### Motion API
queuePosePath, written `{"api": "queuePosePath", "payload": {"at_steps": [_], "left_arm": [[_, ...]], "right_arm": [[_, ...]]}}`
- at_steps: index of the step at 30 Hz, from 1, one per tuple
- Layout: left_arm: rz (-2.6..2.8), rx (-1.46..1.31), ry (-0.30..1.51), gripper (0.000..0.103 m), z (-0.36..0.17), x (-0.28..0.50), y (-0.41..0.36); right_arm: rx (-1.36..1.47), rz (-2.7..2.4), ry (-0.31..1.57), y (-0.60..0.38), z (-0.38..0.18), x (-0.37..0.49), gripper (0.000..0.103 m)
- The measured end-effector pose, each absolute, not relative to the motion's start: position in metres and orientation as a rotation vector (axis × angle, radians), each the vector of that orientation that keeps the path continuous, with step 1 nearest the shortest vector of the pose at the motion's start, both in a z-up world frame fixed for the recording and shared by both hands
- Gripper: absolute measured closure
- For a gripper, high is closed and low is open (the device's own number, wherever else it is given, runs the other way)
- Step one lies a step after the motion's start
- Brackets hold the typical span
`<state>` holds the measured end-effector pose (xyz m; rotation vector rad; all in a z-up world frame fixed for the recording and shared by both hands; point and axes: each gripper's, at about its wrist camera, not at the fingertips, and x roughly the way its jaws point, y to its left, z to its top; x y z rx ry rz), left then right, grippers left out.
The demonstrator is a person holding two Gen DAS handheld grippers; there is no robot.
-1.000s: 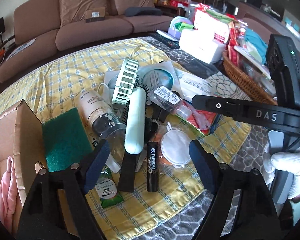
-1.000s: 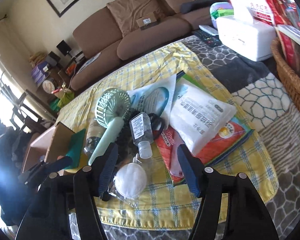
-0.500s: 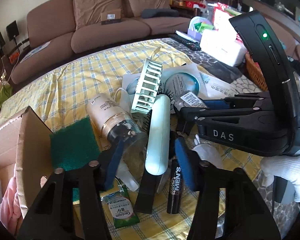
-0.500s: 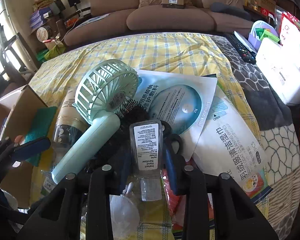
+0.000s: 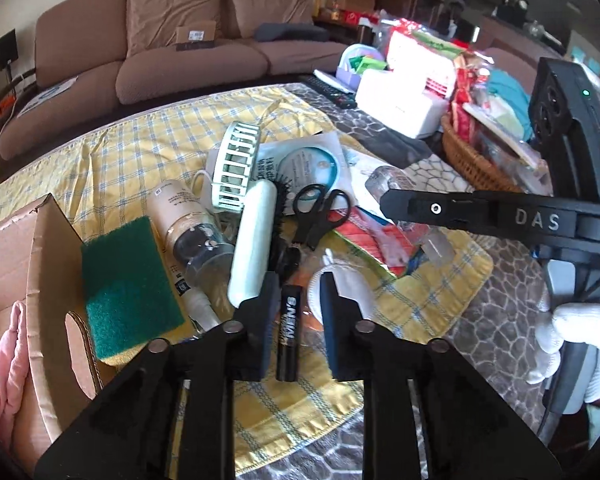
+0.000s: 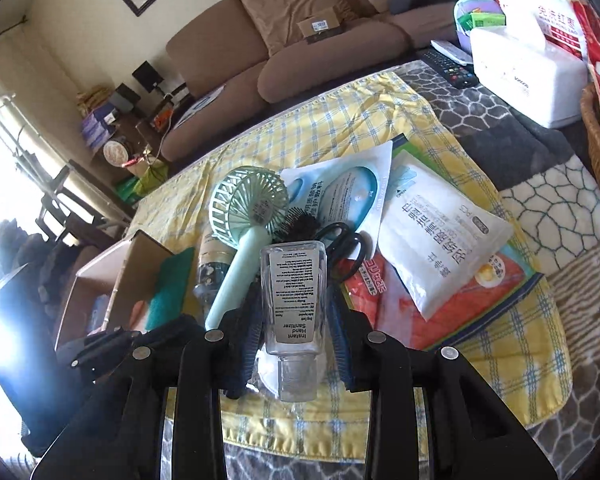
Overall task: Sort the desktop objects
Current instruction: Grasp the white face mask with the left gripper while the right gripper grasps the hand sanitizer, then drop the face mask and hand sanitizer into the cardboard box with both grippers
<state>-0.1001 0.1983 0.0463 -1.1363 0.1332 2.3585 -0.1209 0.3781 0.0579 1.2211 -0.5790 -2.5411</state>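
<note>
Closing our left tool [image 5: 299, 322] around the black tube [image 5: 289, 332] lying lengthwise between its pads, we grip the sanitizer bottle [image 6: 294, 312] in the right tool [image 6: 296, 344].

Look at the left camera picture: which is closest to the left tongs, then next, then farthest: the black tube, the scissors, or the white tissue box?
1. Black tube: right between the left tongs.
2. Scissors: farther up, mid-pile, slightly right.
3. White tissue box: far back on the right, beside the basket.
</note>
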Motion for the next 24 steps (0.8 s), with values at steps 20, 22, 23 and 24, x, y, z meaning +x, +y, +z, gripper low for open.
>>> {"api": "queuePosePath", "payload": {"at_steps": [20, 22, 23, 24], "left_arm": [[2.326, -1.196, 0.217, 0.088, 0.002, -0.098, 0.246], [2.316, -1.191, 0.154, 0.088, 0.012, -0.095, 0.235], [2.315, -1.180, 0.127, 0.088, 0.020, -0.092, 0.227], [2.315, -1.161, 0.104, 0.088, 0.031, -0.089, 0.219]], "right_arm": [[1.184, -2.535, -0.776, 0.394, 0.040, -0.089, 0.071], [1.178, -2.527, -0.774, 0.392, 0.042, -0.089, 0.071], [1.170, -2.524, -0.775, 0.392, 0.044, -0.088, 0.071], [1.156, -2.519, -0.779, 0.390, 0.047, -0.087, 0.071]]}}
